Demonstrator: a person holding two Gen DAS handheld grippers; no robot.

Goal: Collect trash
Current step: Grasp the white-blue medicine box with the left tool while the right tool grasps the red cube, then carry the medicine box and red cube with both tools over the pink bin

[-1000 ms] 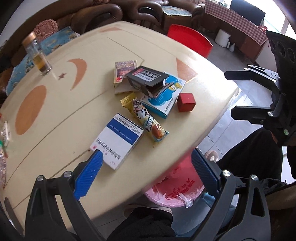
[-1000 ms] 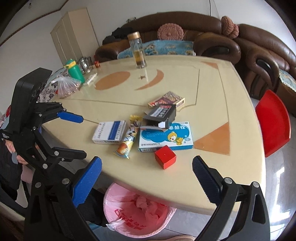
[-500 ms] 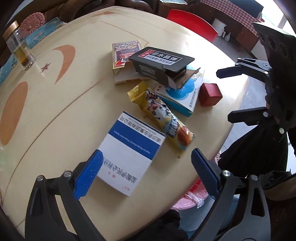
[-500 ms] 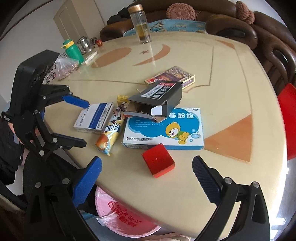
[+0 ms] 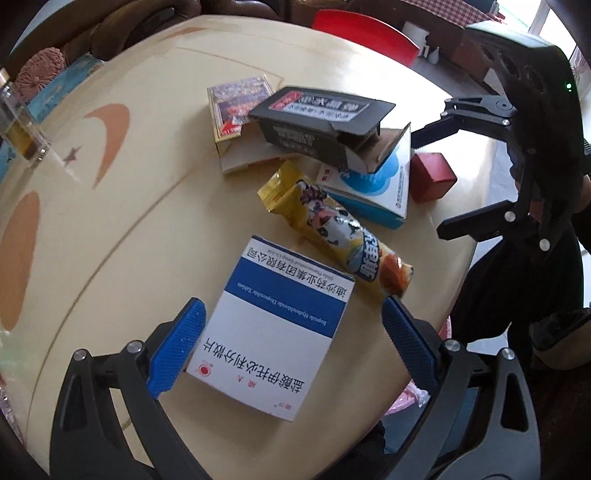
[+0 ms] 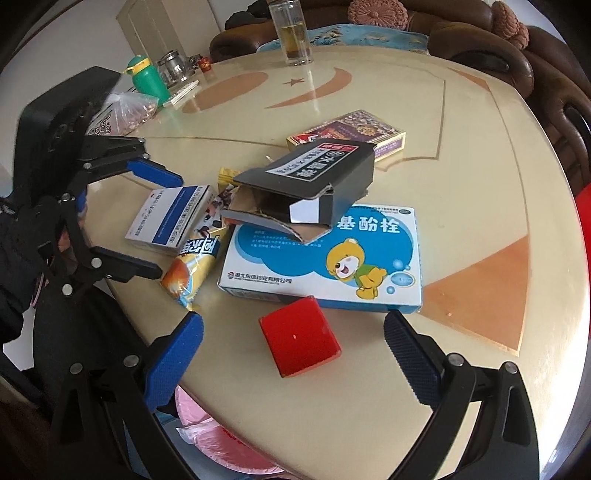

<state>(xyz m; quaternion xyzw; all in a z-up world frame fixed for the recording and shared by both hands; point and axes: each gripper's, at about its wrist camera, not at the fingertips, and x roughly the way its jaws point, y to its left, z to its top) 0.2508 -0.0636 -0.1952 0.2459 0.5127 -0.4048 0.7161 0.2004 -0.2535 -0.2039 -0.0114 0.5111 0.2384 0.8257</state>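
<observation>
Medicine box point(image 5: 280, 325) flat, long axis along open left tool point(image 5: 291, 343).

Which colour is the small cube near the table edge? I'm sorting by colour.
Red cube, clearest in the right wrist view.

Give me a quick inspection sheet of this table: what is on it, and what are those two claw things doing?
Surface: round cream table with orange inlays.
Job's things: blue-and-white box; snack wrapper; torn black carton lying on the bear box; red cube; purple card box; pink-lined bin below the table edge.
Clutter: glass bottle, green bottle, plastic bag.
Grippers: left gripper open, fingers either side of the blue-and-white box; right gripper open around the red cube.
Cables: nothing seen.
Surroundings: brown sofa, red chair.
</observation>
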